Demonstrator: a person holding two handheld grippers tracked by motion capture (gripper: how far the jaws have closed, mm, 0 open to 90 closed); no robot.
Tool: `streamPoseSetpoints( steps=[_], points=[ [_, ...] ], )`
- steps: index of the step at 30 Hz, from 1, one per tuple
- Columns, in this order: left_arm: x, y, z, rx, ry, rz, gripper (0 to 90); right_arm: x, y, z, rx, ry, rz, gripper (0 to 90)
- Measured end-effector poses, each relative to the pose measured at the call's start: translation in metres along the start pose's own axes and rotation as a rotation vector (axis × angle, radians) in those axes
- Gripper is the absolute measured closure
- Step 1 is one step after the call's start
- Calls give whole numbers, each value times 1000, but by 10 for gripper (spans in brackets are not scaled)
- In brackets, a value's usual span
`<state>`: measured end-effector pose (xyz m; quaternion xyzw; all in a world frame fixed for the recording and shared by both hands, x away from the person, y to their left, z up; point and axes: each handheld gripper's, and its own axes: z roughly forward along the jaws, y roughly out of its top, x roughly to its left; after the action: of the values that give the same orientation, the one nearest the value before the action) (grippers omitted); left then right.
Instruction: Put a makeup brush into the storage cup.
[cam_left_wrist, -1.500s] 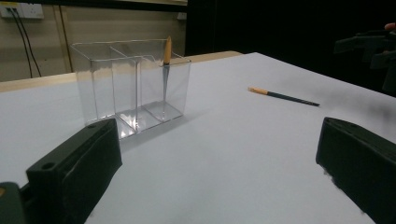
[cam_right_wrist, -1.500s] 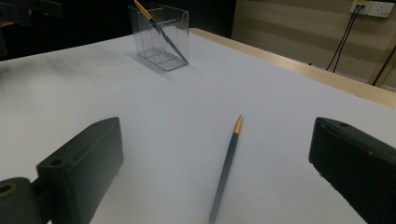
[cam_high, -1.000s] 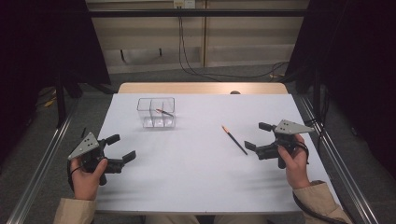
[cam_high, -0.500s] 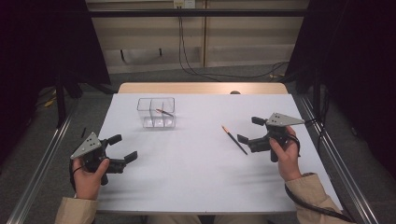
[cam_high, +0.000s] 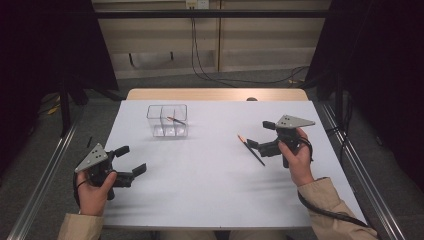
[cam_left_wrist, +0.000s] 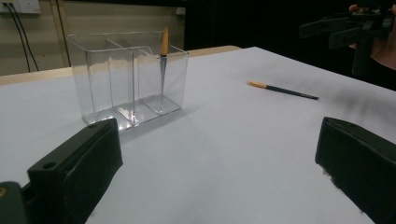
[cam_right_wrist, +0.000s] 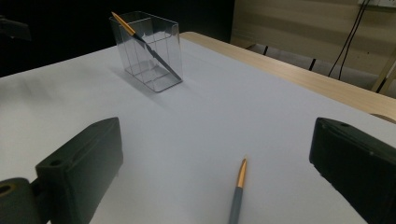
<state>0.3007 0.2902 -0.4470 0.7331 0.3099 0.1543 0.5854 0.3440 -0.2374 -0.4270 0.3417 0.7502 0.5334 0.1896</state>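
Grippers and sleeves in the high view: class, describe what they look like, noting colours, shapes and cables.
Each hand carries a black two-jaw gripper: the left gripper and the right gripper. Both have chunky, blocky jaws and a grey three-cornered plate on top. A black cable trails from the right gripper along the forearm. The person wears tan long sleeves.

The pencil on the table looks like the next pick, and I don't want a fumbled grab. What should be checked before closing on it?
1. Right gripper jaws open: ok.
2. Pencil lies between the jaws in the right gripper view: ok.
3. Pencil flat on the table, nothing touching it: ok.
4. Jaws low enough to grip: cannot tell.
5. Clear holder upright, one pencil inside, room left: ok.
6. Left gripper open, well away: ok.
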Motion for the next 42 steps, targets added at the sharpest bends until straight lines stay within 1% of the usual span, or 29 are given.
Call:
streamPoseSetpoints(
  steps=[4, 8, 11, 12, 14, 18, 21, 22, 24, 28, 30, 35, 42],
  points=[
    [0, 0, -1, -6, 2, -6, 5, -2, 0, 3, 0, 0, 12, 24],
    [-2, 1, -1, -4, 2, 1, 4, -3, 1, 6, 5, -18, 13, 24],
    [-2, 2, 0, -4, 0, 8, 4, -3, 2, 9, 11, -22, 14, 24],
    [-3, 2, 1, -6, -3, 4, 4, -4, 1, 10, 14, -23, 13, 24],
    [-4, 3, 3, -1, -4, 9, 5, -4, 1, 12, 25, -32, 19, 24],
    [-4, 3, 5, 2, -10, 8, 5, -6, -2, 17, 62, -47, 19, 25],
    [-3, 3, 6, 2, -15, 10, 4, -9, -4, 20, 82, -53, 39, 27],
    [-3, 3, 6, 0, -13, 5, 5, -11, -5, 21, 92, -57, 37, 28],
    [-2, 3, 6, 1, -13, 14, 5, -13, -7, 22, 106, -60, 43, 31],
    [-1, 2, 8, 2, -15, 7, 5, -16, -8, 25, 126, -67, 49, 39],
    [-1, 2, 8, 1, -16, 6, 5, -16, -8, 27, 144, -73, 51, 42],
    [-1, 2, 8, -5, -16, -3, 4, -15, -8, 31, 183, -65, 45, 45],
    [-1, 2, 9, -1, -21, -4, 5, -18, -6, 33, 262, -58, 43, 66]
  ],
)
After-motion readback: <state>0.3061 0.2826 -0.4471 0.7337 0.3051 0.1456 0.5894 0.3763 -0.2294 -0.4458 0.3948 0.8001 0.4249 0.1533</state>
